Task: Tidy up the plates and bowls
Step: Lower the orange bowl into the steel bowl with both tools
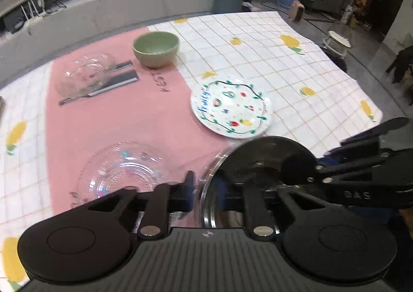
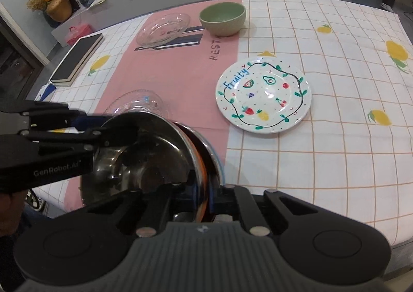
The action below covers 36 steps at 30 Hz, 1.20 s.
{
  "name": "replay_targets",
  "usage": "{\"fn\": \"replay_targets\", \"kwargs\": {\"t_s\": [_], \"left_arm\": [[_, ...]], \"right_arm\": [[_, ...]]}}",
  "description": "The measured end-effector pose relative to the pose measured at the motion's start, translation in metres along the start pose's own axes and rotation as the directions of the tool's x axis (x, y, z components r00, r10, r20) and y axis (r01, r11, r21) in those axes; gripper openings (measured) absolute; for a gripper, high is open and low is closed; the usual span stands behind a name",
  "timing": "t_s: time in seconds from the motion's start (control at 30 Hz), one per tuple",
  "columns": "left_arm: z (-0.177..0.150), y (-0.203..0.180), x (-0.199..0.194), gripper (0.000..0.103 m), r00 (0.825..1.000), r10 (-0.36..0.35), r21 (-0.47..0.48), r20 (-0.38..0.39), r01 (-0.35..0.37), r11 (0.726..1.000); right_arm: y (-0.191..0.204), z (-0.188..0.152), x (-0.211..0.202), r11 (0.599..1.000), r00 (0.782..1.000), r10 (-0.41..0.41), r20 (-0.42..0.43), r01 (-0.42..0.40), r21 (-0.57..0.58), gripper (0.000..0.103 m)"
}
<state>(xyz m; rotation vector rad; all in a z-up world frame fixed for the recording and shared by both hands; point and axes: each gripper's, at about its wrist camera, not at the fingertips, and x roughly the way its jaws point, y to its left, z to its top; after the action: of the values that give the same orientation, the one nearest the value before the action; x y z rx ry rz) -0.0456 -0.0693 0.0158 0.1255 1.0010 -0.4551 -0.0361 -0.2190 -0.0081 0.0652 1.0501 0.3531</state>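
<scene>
Both grippers are sharing one shiny steel bowl [image 2: 144, 160], holding it tilted above the near edge of the table [image 2: 335, 163]. The right gripper [image 2: 204, 188] is clamping its rim. The left gripper [image 1: 204, 186] seems to be pinching the rim too, though it's blurry. The fruit plate [image 2: 264, 97], green bowl [image 2: 223, 18] and two glass dishes [image 1: 121, 170] are sitting on the cloth
</scene>
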Motion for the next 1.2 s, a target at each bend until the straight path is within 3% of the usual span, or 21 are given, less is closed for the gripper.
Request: {"fn": "replay_targets", "kwargs": {"t_s": [0.4, 0.7, 1.0, 1.07, 1.2], "left_arm": [[-0.002, -0.006, 0.007, 0.006, 0.999, 0.031, 0.054, -0.016, -0.03, 0.998], [-0.002, -0.004, 0.013, 0.007, 0.999, 0.039, 0.051, -0.036, -0.037, 0.998], [-0.005, -0.006, 0.023, 0.021, 0.995, 0.075, 0.083, -0.065, -0.07, 0.994], [-0.002, -0.003, 0.02, 0.029, 0.996, 0.063, 0.068, -0.056, -0.059, 0.996], [0.001, 0.002, 0.016, 0.032, 0.998, 0.032, 0.036, -0.051, -0.031, 0.999]], "right_arm": [[0.011, 0.003, -0.006, 0.985, 0.988, -0.133, 0.074, 0.14, -0.101, 0.007], [0.006, 0.002, -0.001, 0.988, 0.992, -0.122, 0.042, 0.125, -0.085, 0.008], [0.004, 0.003, 0.005, 0.991, 0.993, -0.118, 0.026, 0.119, -0.064, 0.006], [0.003, 0.004, 0.004, 0.992, 0.994, -0.109, 0.025, 0.11, -0.053, 0.009], [0.002, 0.004, 0.004, 0.993, 0.994, -0.108, 0.016, 0.109, -0.043, 0.01]]}}
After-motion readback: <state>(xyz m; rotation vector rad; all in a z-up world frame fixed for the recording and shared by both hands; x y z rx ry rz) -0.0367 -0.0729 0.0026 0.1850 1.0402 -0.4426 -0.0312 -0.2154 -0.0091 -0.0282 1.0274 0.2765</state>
